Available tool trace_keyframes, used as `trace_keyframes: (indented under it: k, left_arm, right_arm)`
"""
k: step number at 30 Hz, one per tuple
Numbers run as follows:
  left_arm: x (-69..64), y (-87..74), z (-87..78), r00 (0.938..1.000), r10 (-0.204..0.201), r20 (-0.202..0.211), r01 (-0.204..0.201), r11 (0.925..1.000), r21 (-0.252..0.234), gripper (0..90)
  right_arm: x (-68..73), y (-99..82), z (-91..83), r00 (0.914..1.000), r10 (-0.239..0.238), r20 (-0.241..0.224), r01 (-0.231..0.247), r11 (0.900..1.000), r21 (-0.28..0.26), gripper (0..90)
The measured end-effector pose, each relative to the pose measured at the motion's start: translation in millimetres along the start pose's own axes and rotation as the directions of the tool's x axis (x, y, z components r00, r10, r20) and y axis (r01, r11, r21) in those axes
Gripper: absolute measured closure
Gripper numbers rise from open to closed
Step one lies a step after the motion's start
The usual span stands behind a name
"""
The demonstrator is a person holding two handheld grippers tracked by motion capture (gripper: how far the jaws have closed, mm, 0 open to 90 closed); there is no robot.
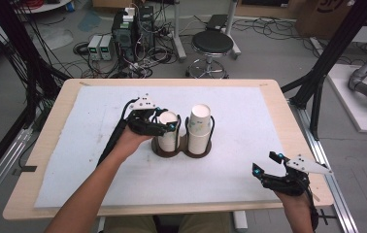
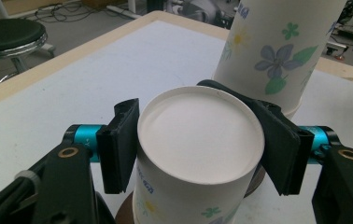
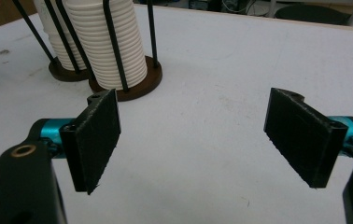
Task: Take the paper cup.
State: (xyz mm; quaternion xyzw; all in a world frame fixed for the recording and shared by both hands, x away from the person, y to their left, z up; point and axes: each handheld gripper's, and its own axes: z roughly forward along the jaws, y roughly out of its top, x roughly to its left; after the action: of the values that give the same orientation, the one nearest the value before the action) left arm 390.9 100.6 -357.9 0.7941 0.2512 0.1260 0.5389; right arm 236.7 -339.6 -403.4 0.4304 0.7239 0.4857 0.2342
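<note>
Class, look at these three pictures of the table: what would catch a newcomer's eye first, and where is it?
Two stacks of upside-down paper cups stand in a dark rack mid-table. The left tool is clamped on the top cup of the shorter left stack, beside the taller flowered stack. The right tool rests open over the white mat near the front right corner.

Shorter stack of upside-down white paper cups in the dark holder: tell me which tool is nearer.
Left. The left tool clamps the shorter stack of upside-down white paper cups; the right tool hangs open, apart, near the table's edge.
</note>
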Motion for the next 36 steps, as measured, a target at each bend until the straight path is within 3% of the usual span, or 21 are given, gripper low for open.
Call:
trace_keyframes:
  k: [11, 24, 32, 36]
  left_arm:
    - [-2.0, 25.3, -15.0, 0.9997, -0.013, -0.023, 0.011, 0.9982, -0.059, 36.0]
    - [0.0, 48.8, -37.1, 0.9981, -0.014, -0.06, 0.009, 0.9957, -0.092, 36.6]
    - [-3.4, 54.8, -51.2, 0.9987, -0.022, -0.046, 0.015, 0.989, -0.147, 36.5]
    - [-7.7, 55.2, -63.1, 0.9997, -0.02, -0.013, 0.017, 0.984, -0.177, 36.5]
  right_arm:
    - [1.2, 0.1, 0.5, 1.0, 0.004, -0.003, -0.004, 1.0, 0.0, 19.2]
    - [1.5, 0.4, 0.2, 1.0, 0.0, -0.004, 0.0, 1.0, -0.002, 19.2]
    - [2.8, 0.8, 1.0, 1.0, 0.0, -0.008, 0.0, 1.0, 0.0, 19.1]
    - [3.4, 1.3, 1.7, 0.9999, -0.006, -0.011, 0.006, 1.0, -0.004, 19.2]
